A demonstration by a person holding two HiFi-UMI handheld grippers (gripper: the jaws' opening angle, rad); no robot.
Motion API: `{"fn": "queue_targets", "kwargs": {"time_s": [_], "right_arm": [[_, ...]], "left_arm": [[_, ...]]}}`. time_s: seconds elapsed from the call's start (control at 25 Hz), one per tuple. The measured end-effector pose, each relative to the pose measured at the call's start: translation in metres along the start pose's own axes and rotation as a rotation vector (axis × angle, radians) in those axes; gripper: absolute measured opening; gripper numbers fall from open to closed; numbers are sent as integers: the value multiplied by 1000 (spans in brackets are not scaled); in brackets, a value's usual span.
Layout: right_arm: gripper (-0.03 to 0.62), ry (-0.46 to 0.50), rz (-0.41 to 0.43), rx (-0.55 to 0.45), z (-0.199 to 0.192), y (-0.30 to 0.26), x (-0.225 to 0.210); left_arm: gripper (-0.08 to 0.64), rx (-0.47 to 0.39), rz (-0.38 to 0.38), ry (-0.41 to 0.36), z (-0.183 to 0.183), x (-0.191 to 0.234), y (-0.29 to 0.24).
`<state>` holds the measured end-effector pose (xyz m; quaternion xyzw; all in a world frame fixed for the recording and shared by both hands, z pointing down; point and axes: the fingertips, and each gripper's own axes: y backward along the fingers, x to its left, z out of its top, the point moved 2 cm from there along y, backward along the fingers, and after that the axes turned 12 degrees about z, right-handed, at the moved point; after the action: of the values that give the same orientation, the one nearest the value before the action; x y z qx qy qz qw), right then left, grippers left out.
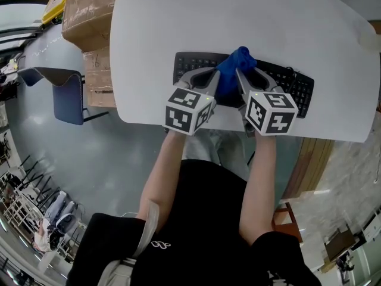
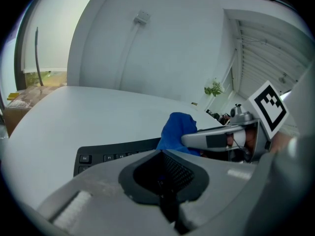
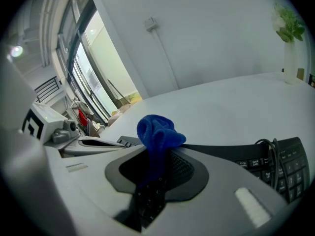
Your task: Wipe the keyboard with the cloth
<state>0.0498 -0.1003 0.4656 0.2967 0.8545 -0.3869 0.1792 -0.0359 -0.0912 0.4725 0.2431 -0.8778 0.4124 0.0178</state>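
A black keyboard (image 1: 286, 79) lies near the front edge of the white table (image 1: 238, 16). A bunched blue cloth (image 1: 235, 67) stands up over the keyboard's middle. My right gripper (image 1: 239, 75) is shut on the cloth (image 3: 156, 132), which rises out of its jaws in the right gripper view. My left gripper (image 1: 213, 75) is close on the cloth's left with its jaws together. In the left gripper view the cloth (image 2: 178, 132) shows just beyond the left gripper (image 2: 162, 154) tips; I see no fold between them. The keyboard's left keys (image 2: 108, 154) show past it.
A dark cable (image 3: 268, 144) loops over the keyboard's right part. Cardboard boxes (image 1: 89, 16) and a blue chair (image 1: 65, 97) stand on the floor left of the table. A small plant (image 3: 288, 26) sits at the table's far side. The person stands at the table's near edge.
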Motion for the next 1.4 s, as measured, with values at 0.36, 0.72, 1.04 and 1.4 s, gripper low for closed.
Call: {"fn": "queue_targets", "kwargs": {"time_s": [0.36,0.72,1.04,1.4], "right_arm": [[95,1,-9,7,-4,20,-16],[95,0,-34,-4,-4,46,-35],[95,-3,-55,-14,-4,65,-53],[95,-3,-80,-26,-4,83,-71]], "left_arm": [[-2,6,-9,-3,-2,-25,-8],[-2,6,-28,-13,0,-54,-18],[-2,8,-48,-21,0,-79,-29],[-2,12,-68,-31,2,-101,-42]]}}
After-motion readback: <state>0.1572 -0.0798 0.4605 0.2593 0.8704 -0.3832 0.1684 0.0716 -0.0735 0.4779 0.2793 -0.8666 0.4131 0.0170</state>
